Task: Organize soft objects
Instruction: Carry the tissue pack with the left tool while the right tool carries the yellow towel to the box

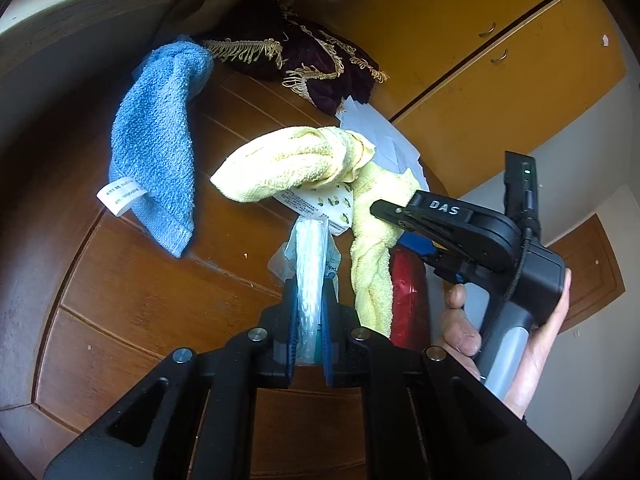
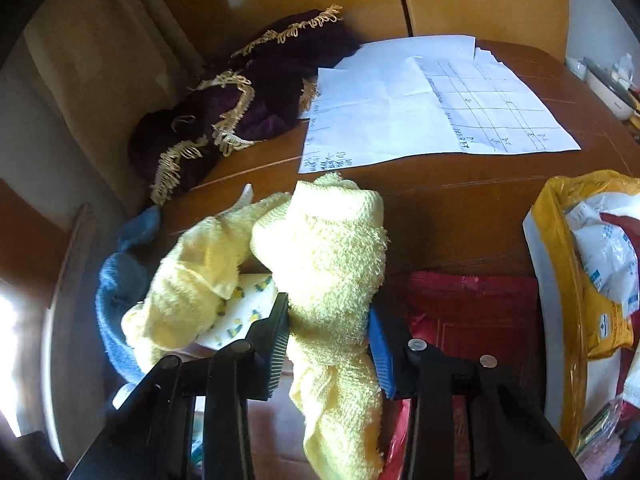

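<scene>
Over the table (image 2: 460, 208), a yellow towel (image 2: 332, 264) is clamped by the right gripper (image 2: 330, 344); a clear packet (image 1: 310, 280) is pinched by the left gripper (image 1: 310, 320). At ten o'clock, a blue towel (image 1: 156, 152) is draped.

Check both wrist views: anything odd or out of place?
Yes. The yellow towel is twisted into a knotted rope, not flat, with the right gripper shut on it. The left gripper is shut on a clear plastic packet, not a soft item. The blue towel lies crumpled nearby.
</scene>
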Demonstrator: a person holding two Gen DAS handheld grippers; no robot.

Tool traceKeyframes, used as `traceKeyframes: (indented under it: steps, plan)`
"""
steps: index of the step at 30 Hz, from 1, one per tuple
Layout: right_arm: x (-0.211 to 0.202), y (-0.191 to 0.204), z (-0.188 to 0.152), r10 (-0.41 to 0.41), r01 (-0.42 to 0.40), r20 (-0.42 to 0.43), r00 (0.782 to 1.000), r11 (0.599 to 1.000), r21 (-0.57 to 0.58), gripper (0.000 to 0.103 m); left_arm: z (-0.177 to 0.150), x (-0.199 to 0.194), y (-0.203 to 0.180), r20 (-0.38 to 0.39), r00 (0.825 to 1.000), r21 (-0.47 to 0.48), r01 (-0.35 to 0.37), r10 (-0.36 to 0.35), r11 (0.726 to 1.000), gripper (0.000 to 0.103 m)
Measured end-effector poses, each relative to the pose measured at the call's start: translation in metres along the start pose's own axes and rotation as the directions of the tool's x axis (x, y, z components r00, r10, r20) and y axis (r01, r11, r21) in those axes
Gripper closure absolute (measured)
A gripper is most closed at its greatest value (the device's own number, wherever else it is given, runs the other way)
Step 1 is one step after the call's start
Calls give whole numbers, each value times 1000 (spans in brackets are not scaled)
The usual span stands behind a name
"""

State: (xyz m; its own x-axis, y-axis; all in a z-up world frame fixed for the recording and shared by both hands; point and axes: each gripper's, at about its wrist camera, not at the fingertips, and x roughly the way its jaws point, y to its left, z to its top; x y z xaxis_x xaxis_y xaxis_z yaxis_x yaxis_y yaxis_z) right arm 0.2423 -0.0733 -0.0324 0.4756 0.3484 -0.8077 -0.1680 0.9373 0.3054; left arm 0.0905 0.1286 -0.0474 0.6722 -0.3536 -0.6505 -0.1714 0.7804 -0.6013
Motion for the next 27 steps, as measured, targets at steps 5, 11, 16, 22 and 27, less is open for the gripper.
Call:
traceKeyframes:
  steps: [5,11,16,22,27]
  plan:
    - [-48,-5,-8,100,-102,107,989,995,18,66,-3,-9,-8,20,1000,4,-10,10,1000,96]
    - [-101,-24,-21,228,-229,179,957,973,-16,65,-11,-20,-29,44,999,17,-15,14,1000,96]
    - [-127,-46,-38,308,-308,170,936,951,-26,65,-22,-24,-55,51,999,43,-2,0,999,96]
    - [-162,-77,-49,387,-389,201,900,921,-34,65,-33,-21,-86,37,999,76,11,-14,997,96]
    - [-191,-107,-48,411,-421,255,875,907,-19,65,-38,-21,-107,24,999,95,21,-23,995,96]
